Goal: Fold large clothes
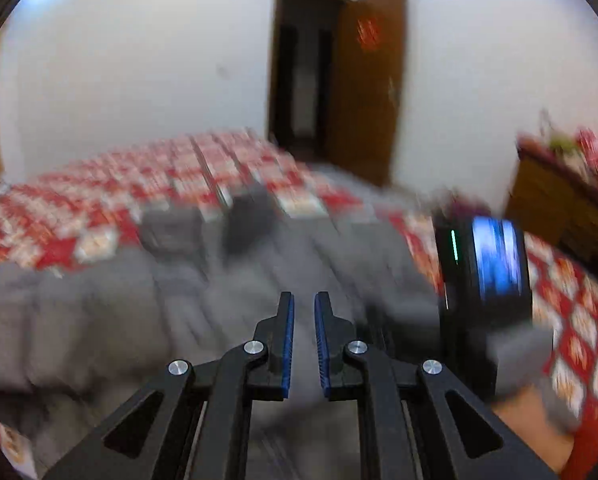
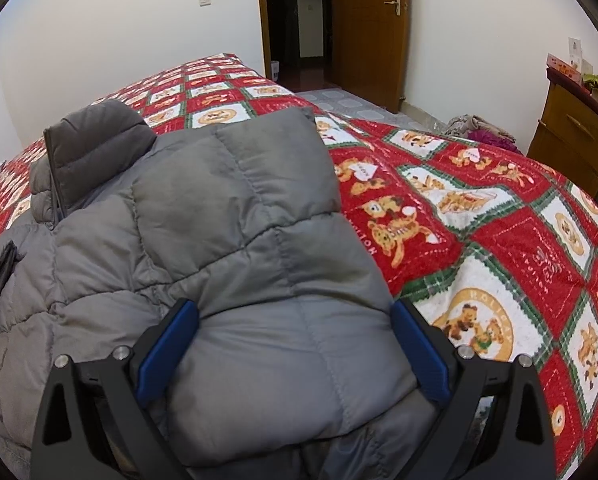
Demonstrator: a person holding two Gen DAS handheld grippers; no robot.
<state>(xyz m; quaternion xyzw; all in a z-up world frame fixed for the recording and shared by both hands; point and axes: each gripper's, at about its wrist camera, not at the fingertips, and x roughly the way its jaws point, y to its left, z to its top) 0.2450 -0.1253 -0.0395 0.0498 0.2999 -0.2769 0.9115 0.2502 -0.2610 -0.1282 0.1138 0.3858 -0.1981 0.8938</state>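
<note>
Only the right wrist view shows the grey jacket [image 2: 235,240] sharply, right gripper [image 2: 295,344] spread wide around its sleeve; the left gripper [image 1: 303,344], blurred above the jacket, is narrowed, empty.

1 jacket [image 2: 227,216], 1 bed [image 2: 479,208] (1 door [image 2: 369,32])

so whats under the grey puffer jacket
The grey puffer jacket lies on a bed with a red patchwork quilt printed with teddy bears. The quilt shows around the jacket; whatever else lies beneath the jacket is covered and cannot be seen.
</note>
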